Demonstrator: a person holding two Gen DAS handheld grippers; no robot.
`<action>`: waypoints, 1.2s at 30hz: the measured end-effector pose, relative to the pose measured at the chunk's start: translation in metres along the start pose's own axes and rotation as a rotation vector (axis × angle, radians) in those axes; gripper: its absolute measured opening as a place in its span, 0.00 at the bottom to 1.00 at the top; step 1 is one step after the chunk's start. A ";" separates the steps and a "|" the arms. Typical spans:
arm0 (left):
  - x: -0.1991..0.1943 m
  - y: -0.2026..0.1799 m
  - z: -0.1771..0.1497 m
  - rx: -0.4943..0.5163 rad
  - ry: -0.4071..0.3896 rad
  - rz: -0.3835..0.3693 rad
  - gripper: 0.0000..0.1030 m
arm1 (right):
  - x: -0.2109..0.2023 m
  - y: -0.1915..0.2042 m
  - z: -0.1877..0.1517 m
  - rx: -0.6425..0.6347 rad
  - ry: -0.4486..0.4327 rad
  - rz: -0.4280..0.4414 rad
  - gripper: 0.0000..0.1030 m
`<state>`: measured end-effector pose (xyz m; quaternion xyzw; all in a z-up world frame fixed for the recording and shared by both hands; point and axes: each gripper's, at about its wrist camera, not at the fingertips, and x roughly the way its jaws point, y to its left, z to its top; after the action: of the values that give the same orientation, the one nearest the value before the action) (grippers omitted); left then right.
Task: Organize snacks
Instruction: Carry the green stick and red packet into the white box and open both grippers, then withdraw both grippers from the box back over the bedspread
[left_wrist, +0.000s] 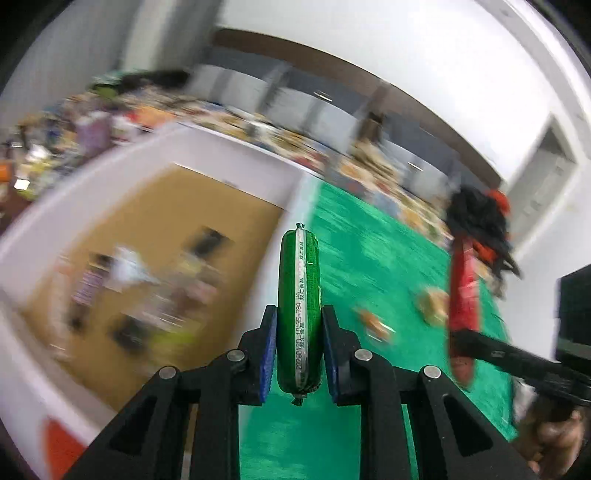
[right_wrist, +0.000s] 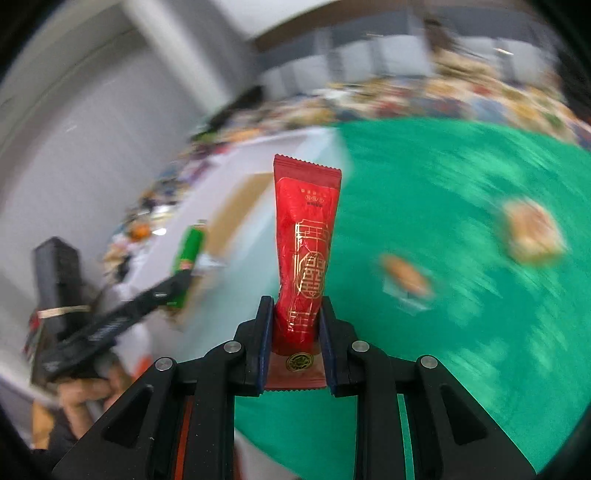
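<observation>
I'm partway through, by my reckoning. My left gripper (left_wrist: 299, 343) is clamped on a green sausage (left_wrist: 298, 310), held in the air just beside the box (left_wrist: 110, 166). My right gripper (right_wrist: 295, 332) is closed tight on a red packet (right_wrist: 304, 254), held above the green surface (right_wrist: 461, 332). Both still need stowing. Two more wrapped snacks (right_wrist: 406, 277) lie on the surface. The box already holds several items, too blurred to name.
</observation>
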<state>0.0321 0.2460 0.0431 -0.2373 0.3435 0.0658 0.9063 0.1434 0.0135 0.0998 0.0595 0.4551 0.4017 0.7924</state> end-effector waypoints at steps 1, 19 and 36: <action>-0.004 0.019 0.008 -0.018 -0.015 0.059 0.21 | 0.009 0.018 0.008 -0.028 0.005 0.030 0.24; -0.027 0.074 -0.019 -0.068 -0.022 0.199 0.79 | 0.055 -0.030 -0.065 -0.106 0.005 -0.216 0.64; 0.148 -0.116 -0.101 0.274 0.267 0.041 0.90 | -0.055 -0.239 -0.139 0.199 -0.077 -0.746 0.69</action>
<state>0.1167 0.0892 -0.0746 -0.1113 0.4712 0.0046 0.8750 0.1614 -0.2219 -0.0535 -0.0184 0.4522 0.0373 0.8909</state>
